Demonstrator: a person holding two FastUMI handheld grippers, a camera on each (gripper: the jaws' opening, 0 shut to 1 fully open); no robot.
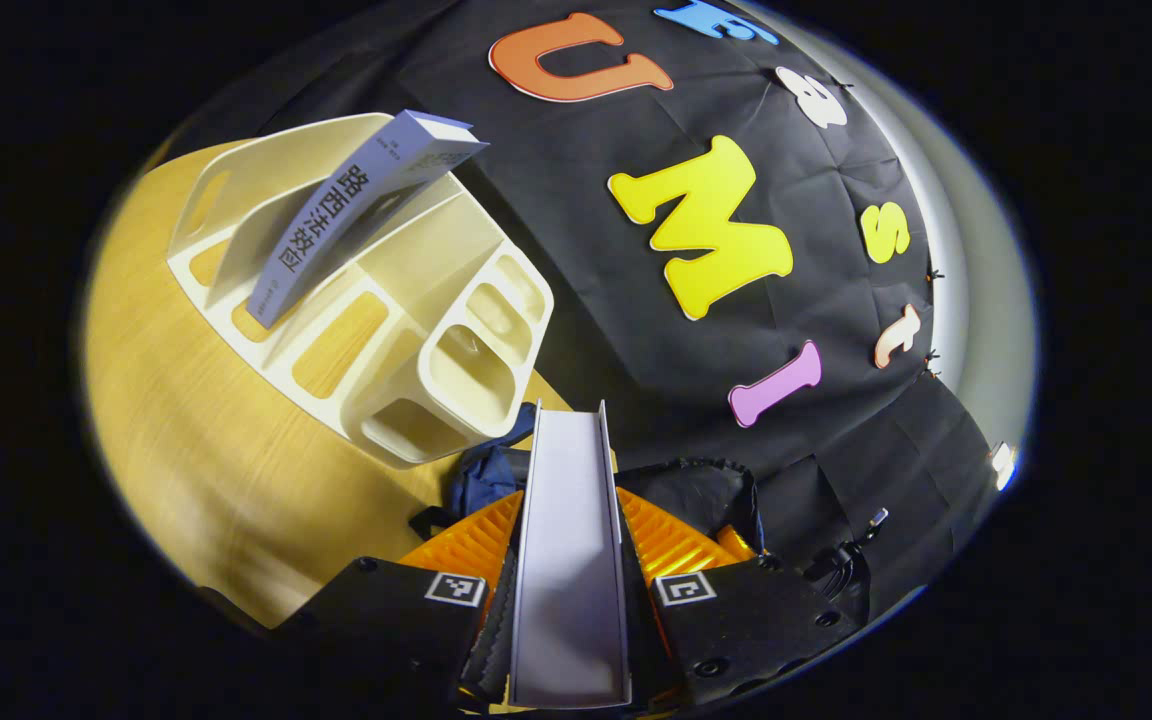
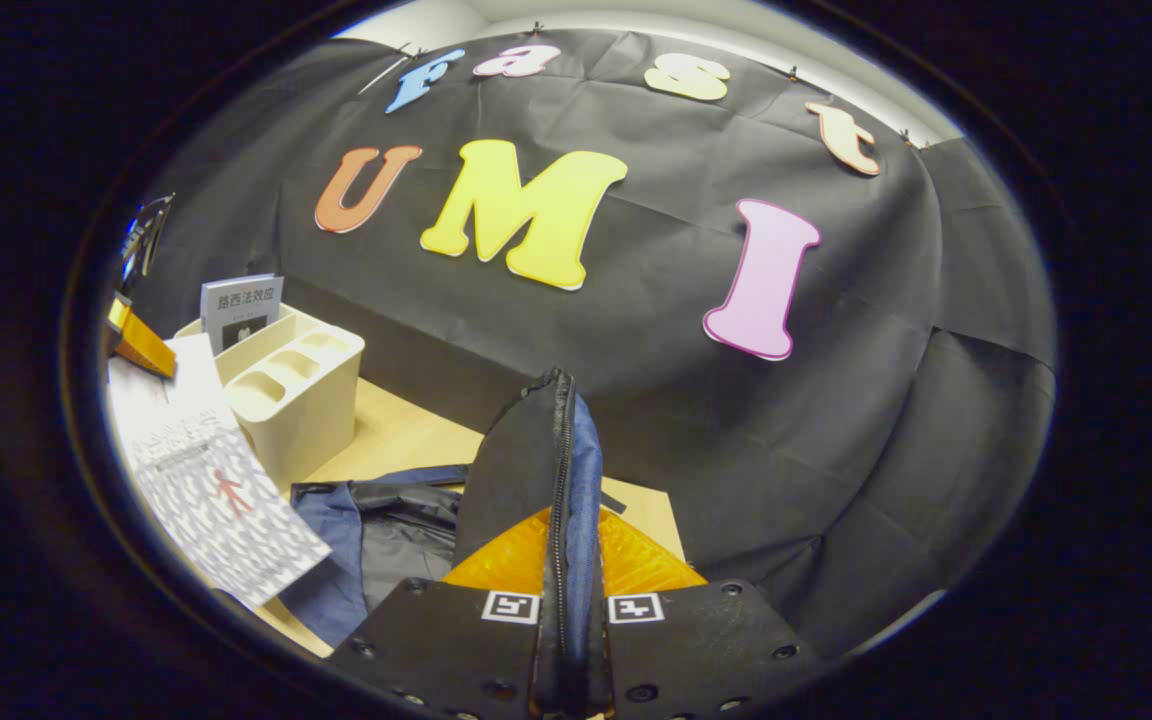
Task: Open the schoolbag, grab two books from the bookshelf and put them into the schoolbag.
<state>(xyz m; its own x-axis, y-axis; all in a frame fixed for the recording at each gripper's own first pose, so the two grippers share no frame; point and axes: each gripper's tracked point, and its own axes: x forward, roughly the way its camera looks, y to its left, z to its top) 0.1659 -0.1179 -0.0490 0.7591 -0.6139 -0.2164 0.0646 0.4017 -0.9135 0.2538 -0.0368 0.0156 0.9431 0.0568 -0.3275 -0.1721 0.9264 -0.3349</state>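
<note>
Book point(image 1: 568, 560) sitting edge-on between the left hand-held gripper point(image 1: 568, 600) fingers, clamped, just above the dark blue schoolbag point(image 1: 484, 472). Second book point(image 1: 351, 215) leaning tilted in the cream plastic bookshelf point(image 1: 436, 340) on the wooden surface point(image 1: 196, 460). Right hand-held gripper point(image 2: 564, 610) pinching together on the schoolbag's zippered fabric flap point(image 2: 536, 470), holding it upright. Bag's inside staying hidden in folds; held book's patterned cover point(image 2: 221, 510) cut off at the left edge.

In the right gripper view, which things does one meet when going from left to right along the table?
Patterned book held at the left edge → cream bookshelf with a standing book → schoolbag flap pinched in the right hand-held gripper.
</note>
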